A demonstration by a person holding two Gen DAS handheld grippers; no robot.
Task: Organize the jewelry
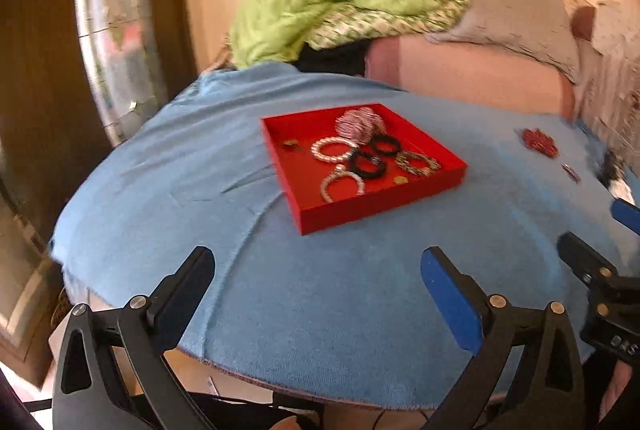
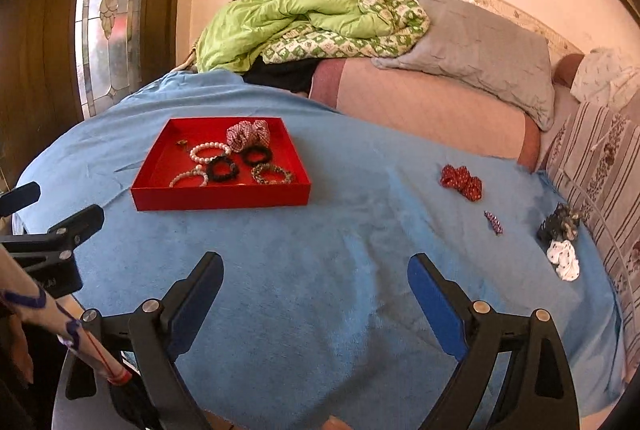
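Observation:
A red tray (image 1: 380, 208) (image 2: 220, 198) sits on the blue cloth. It holds a pink-and-white scrunchie (image 2: 248, 136), two pearl bracelets (image 2: 208, 150), two black scrunchies (image 2: 222, 168) and a mottled one (image 2: 272, 174). To the right, loose on the cloth, lie a red scrunchie (image 2: 460, 182), a small purple clip (image 2: 494, 222), a dark scrunchie (image 2: 558, 224) and a white one (image 2: 564, 260). My left gripper (image 1: 316, 258) (image 2: 56, 206) hovers short of the tray, open and empty. Beside it, my right gripper (image 2: 316, 262) (image 1: 600, 230) is also open with nothing between its fingers.
The blue cloth (image 2: 320, 290) ends just under the grippers. Behind it is a bed with a green quilt (image 2: 288, 18) and a grey pillow (image 2: 480, 50). A striped cushion (image 2: 600, 158) borders the right side, and a glazed door (image 2: 108, 10) stands at the left.

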